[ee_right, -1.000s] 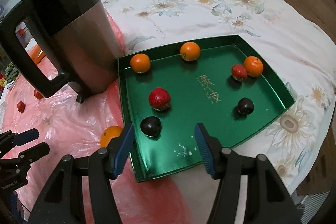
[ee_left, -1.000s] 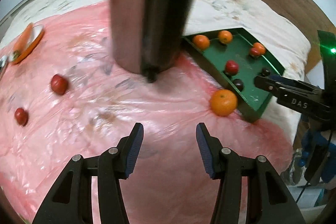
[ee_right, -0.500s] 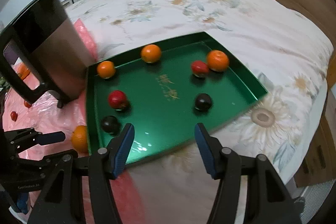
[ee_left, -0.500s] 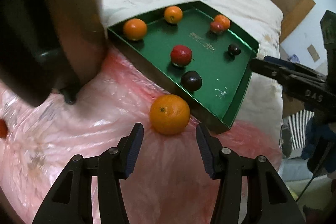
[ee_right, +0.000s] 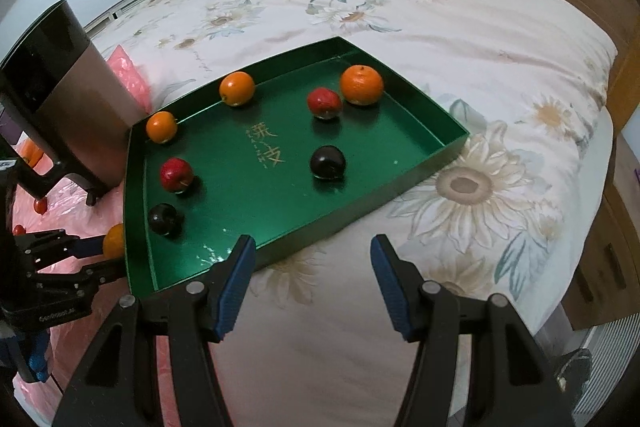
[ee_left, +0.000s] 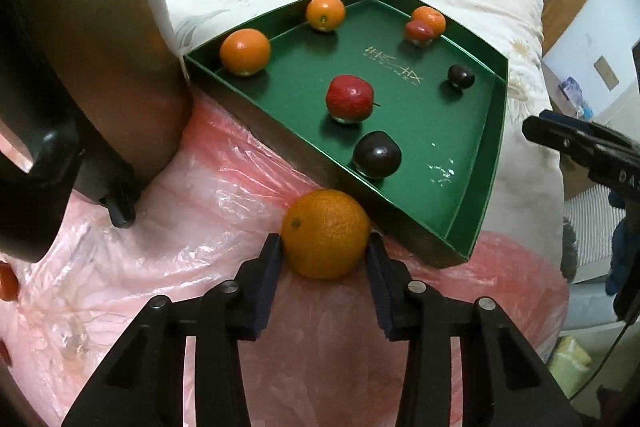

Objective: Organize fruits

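An orange point(ee_left: 325, 233) lies on the pink plastic sheet just outside the green tray point(ee_left: 472, 223). My left gripper point(ee_left: 324, 251) has closed around it, with both pads touching its sides. The tray holds several fruits: oranges point(ee_left: 245, 51), red fruits point(ee_left: 349, 98) and dark plums point(ee_left: 377, 154). In the right wrist view my right gripper point(ee_right: 312, 263) is open and empty over the bedspread, just short of the tray's near wall point(ee_right: 360, 211). The held orange point(ee_right: 113, 239) shows there at the tray's left edge.
A tall steel and black kettle point(ee_left: 80, 67) stands on the pink sheet point(ee_left: 180, 227) left of the tray. Small red fruits point(ee_left: 8, 281) lie on the sheet further left. The floral bedspread point(ee_right: 480, 107) drops off at the right to a wooden frame point(ee_right: 600, 247).
My left gripper swung right from the kettle to the loose orange, moved up to it and narrowed onto it. My right gripper drew back from above the tray and stayed open.
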